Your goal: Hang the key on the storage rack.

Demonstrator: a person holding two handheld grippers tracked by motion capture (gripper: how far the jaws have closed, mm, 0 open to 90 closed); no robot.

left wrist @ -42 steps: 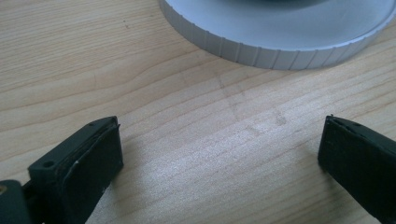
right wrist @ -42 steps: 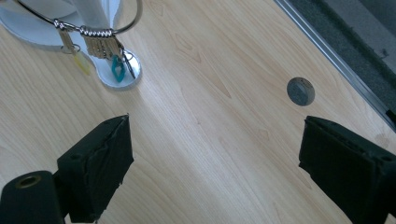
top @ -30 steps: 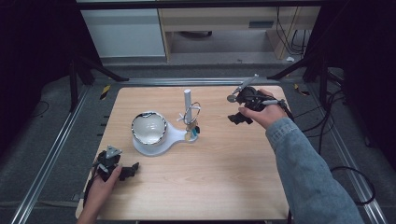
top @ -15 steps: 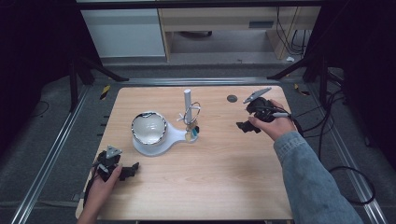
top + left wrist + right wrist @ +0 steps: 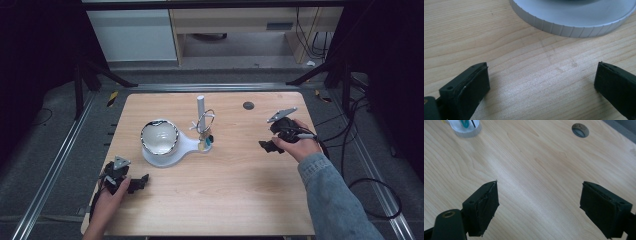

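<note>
A white stand (image 5: 172, 150) with a bowl (image 5: 159, 136) and a ringed post (image 5: 201, 107) sits mid-table (image 5: 225, 200). The left gripper (image 5: 137, 182), jaws wide, lies near its front-left; the right gripper (image 5: 267, 145), also wide, rests well apart to its right.

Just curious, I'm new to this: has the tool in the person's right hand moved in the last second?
Yes. The right tool has drawn back toward the person, away from the dark hole in the table; it now sits nearer than the hole, jaws open.
</note>
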